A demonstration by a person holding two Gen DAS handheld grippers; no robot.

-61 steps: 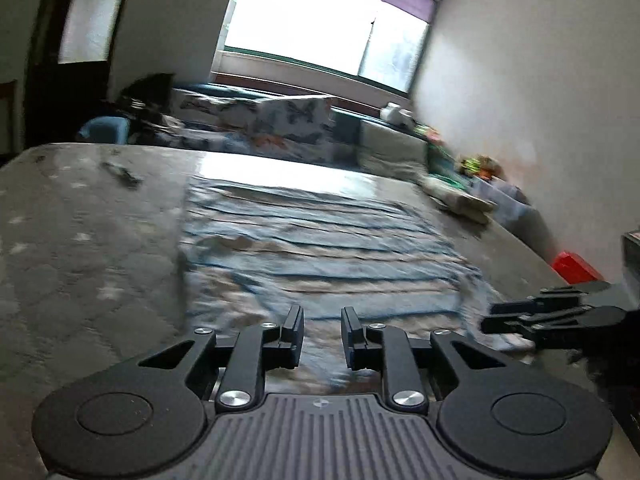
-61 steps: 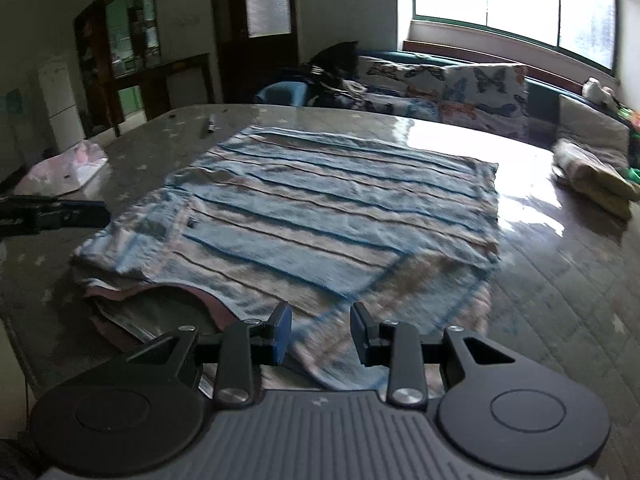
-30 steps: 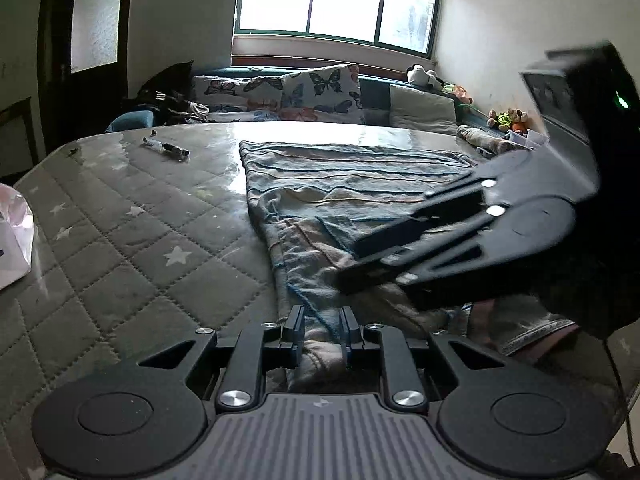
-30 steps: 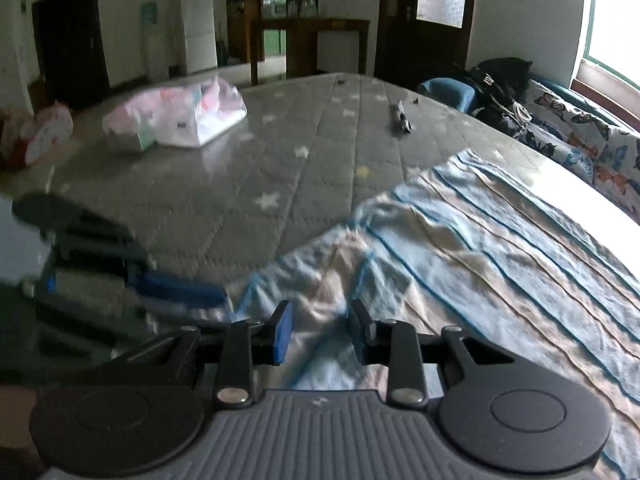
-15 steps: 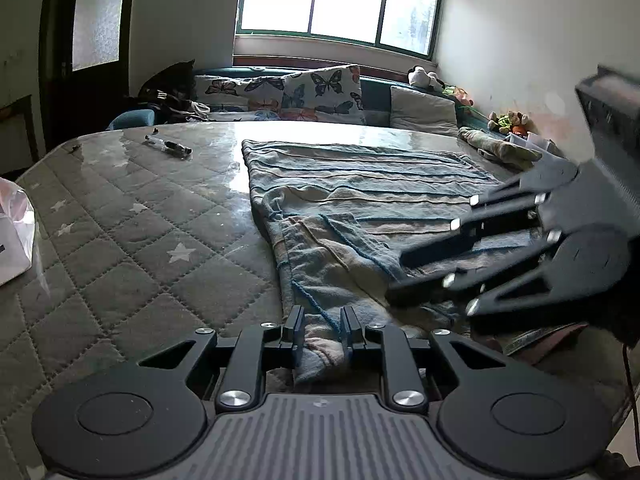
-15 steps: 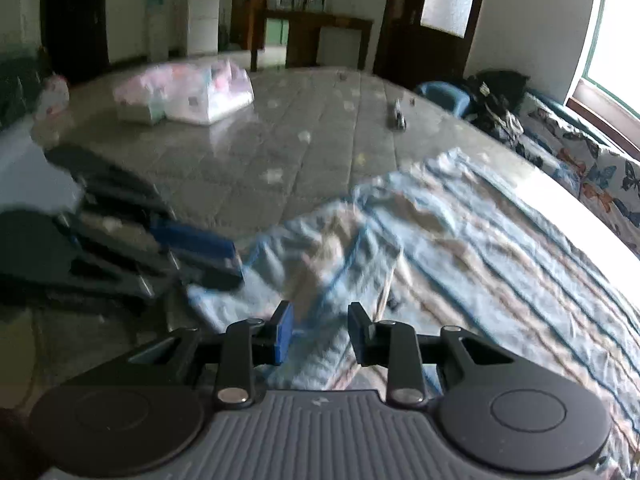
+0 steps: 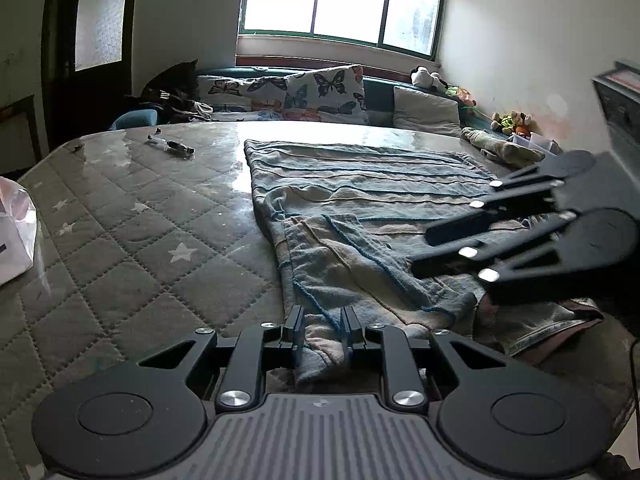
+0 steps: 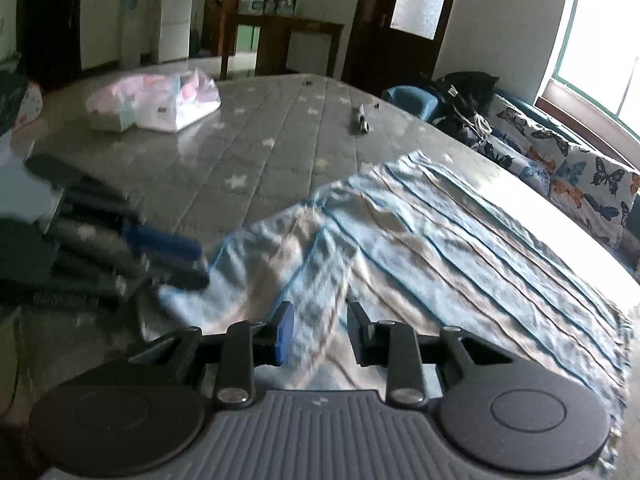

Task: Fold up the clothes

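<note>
A blue and beige striped garment [image 7: 360, 184] lies spread on the quilted star-pattern table [image 7: 120, 240], its near-left corner folded over and bunched. My left gripper [image 7: 322, 330] is shut on that bunched corner at the table's near edge. In the right wrist view the same garment [image 8: 460, 248] runs off to the right, and the left gripper [image 8: 196, 264] pinches its corner. My right gripper [image 8: 320, 332] stands open just above the cloth, with nothing clamped. It also shows in the left wrist view as the right gripper [image 7: 420, 254], hovering over the garment's near-right part.
A pinkish garment [image 7: 560, 320] pokes out from under the striped one at the near right. On the table lie a pen [image 7: 171, 145] and a plastic-wrapped pack [image 8: 160, 104]. A folded cloth [image 7: 500, 146] sits far right. A sofa with butterfly cushions [image 7: 320, 92] stands behind.
Both grippers swung to the garment's near-left corner and the left one took hold of it. Since then the right gripper has drawn away to the right, still open.
</note>
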